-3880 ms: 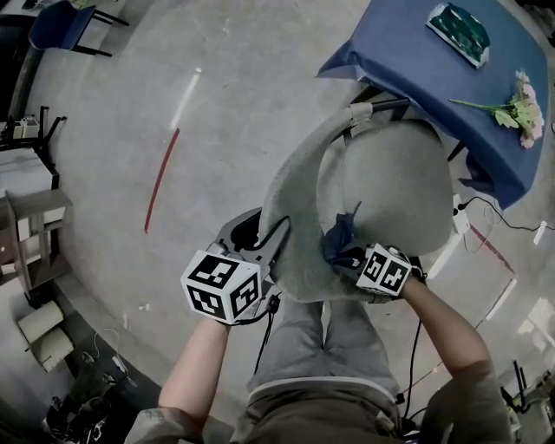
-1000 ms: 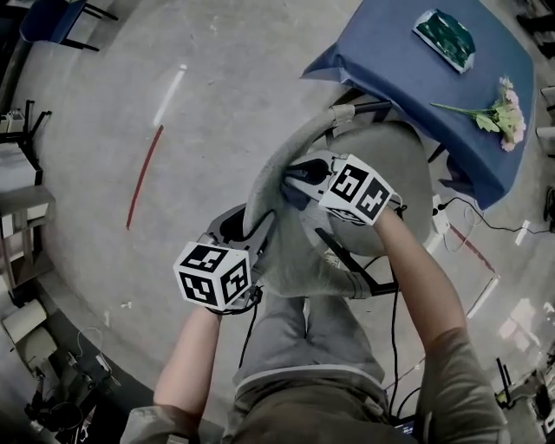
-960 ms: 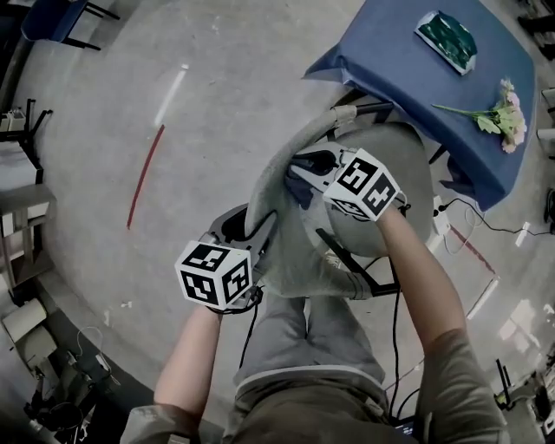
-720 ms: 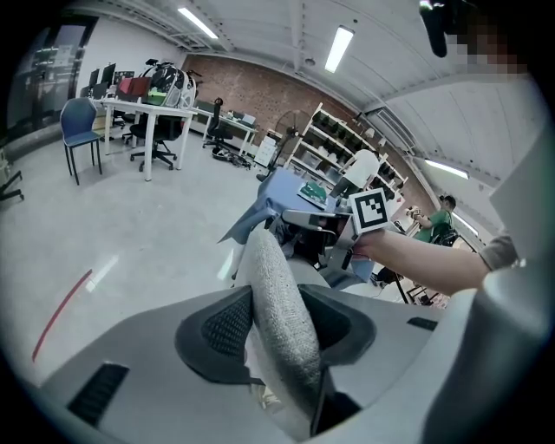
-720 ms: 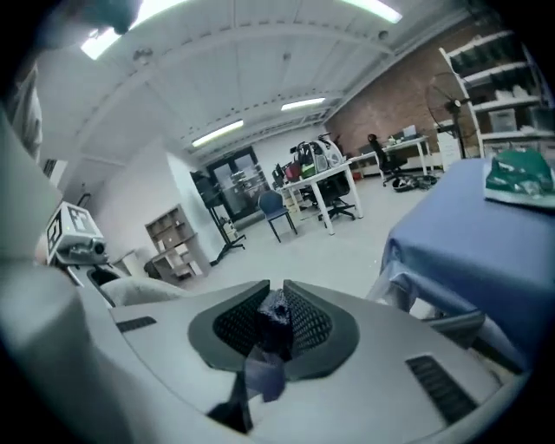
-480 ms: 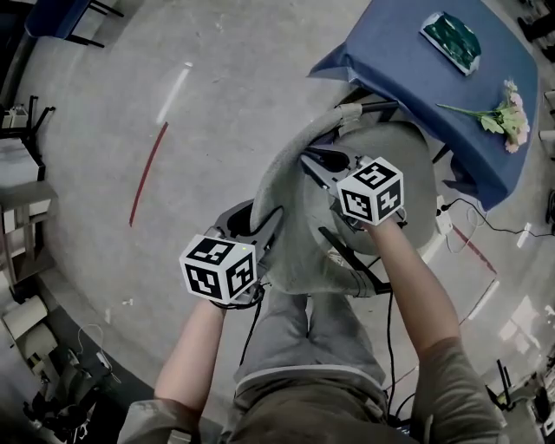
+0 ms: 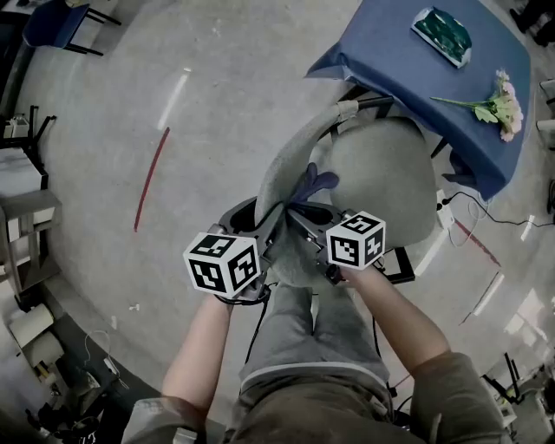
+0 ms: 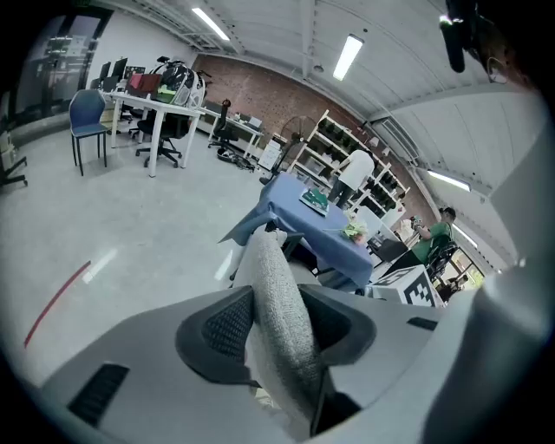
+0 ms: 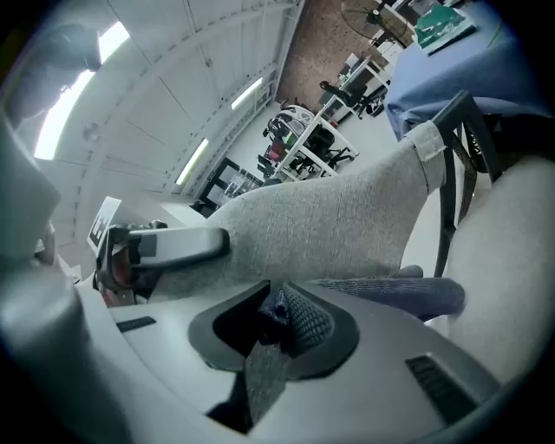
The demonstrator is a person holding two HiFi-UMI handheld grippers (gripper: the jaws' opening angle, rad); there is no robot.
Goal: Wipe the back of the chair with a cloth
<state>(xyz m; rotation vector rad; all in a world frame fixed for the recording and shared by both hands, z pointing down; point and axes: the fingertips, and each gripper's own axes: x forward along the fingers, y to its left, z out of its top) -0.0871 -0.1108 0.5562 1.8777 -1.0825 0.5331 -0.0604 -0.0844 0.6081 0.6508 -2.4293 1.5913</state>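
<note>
**Left clamps chair back, right pinches cloth on it**

Left gripper (image 8: pixel 277 323): fingers closed on the top edge of the chair back (image 8: pixel 276 286). Grey fabric fills the gap and both pads touch it.

Right gripper (image 9: pixel 276 314): fingers narrow, pinching a dark blue cloth (image 9: pixel 395 295) between the pads. The loose end of the cloth runs out to the right and lies against the inner face of the chair back.

Head view: both grippers sit close together at the near end of the curved back, left on the outer side, right on the seat side. The cloth is bunched just past the right fingertips, touching the back. The grey seat (image 7: pixel 381 178) is beyond the right gripper. The person's legs (image 7: pixel 316 338) are right behind the chair.

Further out, a table with blue cover (image 7: pixel 408 65) stands just beyond the chair. Flowers (image 7: pixel 501 104) and a green packet (image 7: pixel 442 24) lie on it, apart from each other. There is a red line (image 7: pixel 149 178) on the floor (image 7: pixel 217 104) at left.
</note>
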